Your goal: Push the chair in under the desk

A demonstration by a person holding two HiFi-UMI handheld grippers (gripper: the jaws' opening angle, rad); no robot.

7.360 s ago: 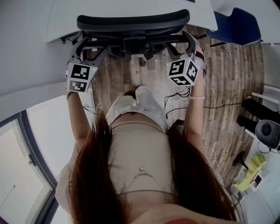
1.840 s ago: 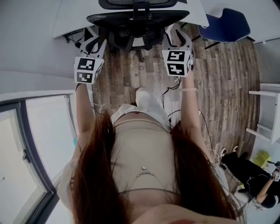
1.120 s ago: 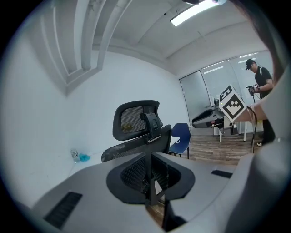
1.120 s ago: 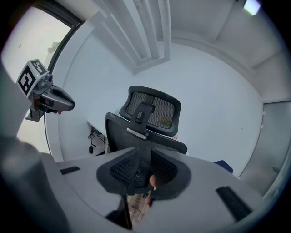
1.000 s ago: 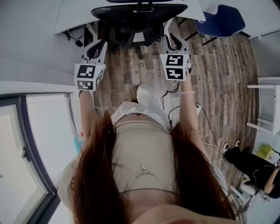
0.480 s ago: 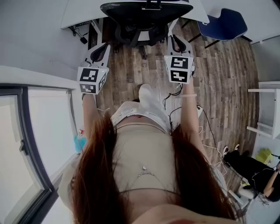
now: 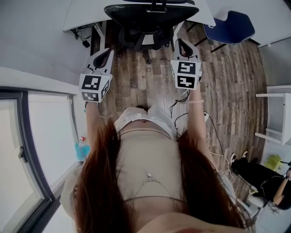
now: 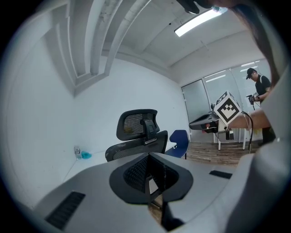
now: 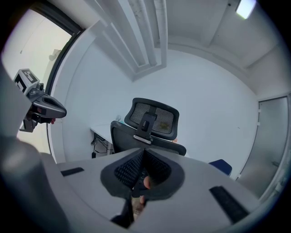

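Observation:
The black mesh office chair stands at the white desk, its seat tucked beneath the desktop and its base showing below. My left gripper and right gripper hover short of the chair's back on either side, both shut and holding nothing, clear of the chair. The left gripper view shows the chair ahead beyond the shut left gripper. In the right gripper view the chair and desk lie ahead of the shut right gripper.
A blue chair stands right of the desk on the wood floor. Cables trail across the floor near my feet. A glass wall runs along the left and a white shelf stands at the right. A person stands far off.
Both grippers have come off the chair's back and drawn away from it toward my body. The chair stays under the desk.

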